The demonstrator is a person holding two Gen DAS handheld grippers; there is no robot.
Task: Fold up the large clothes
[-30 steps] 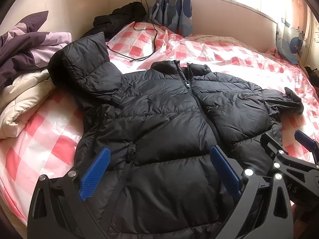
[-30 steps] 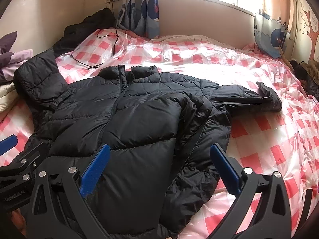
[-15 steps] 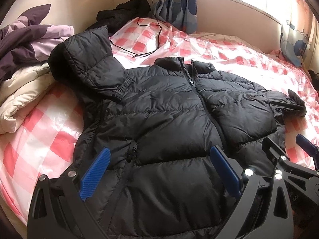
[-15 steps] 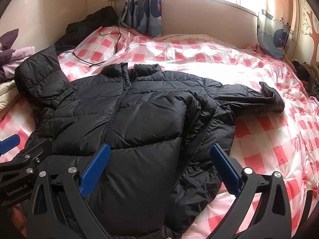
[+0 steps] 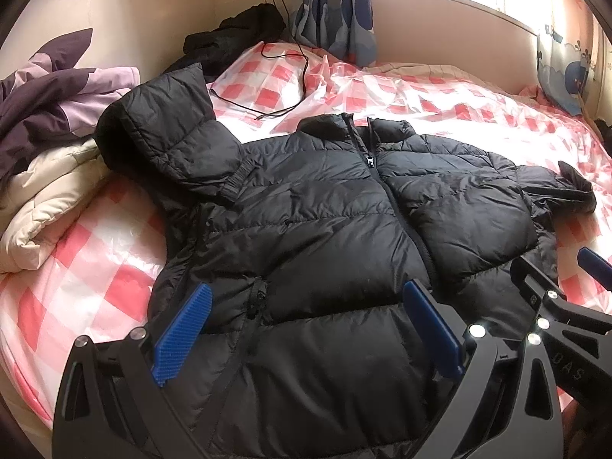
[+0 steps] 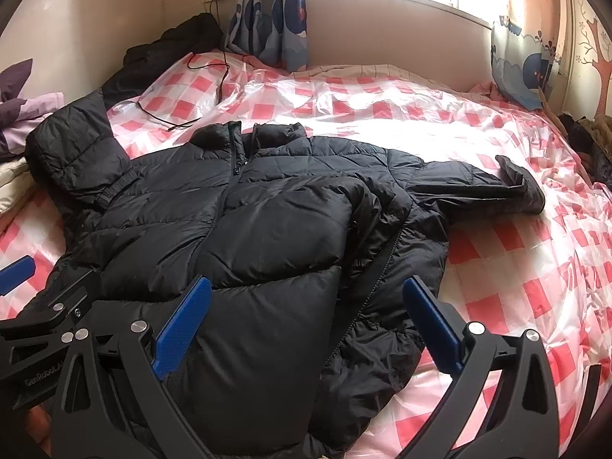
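A black puffer jacket [image 5: 329,237] [image 6: 267,237] lies front up on the bed, zipped, collar toward the window. Its left sleeve [image 5: 168,134] rests up on the bedding pile, and the other sleeve [image 6: 478,187] stretches out to the right. My left gripper [image 5: 306,329] hovers open over the jacket's lower left hem, blue pads [image 5: 183,332] wide apart and empty. Over the lower right hem my right gripper [image 6: 306,325] is open too, holding nothing. Each gripper shows at the edge of the other's view.
The bed has a glossy red and white checked cover [image 6: 516,260]. Purple and cream bedding [image 5: 46,145] is piled at the left. A black garment [image 5: 233,34] and a charger cable [image 5: 283,88] lie at the head near blue curtains [image 6: 267,15]. Dark clothes [image 6: 589,141] sit far right.
Both views have dipped slightly and moved in toward the jacket, so it sits a little lower and larger in frame. Both grippers stay open; the jacket has not moved.
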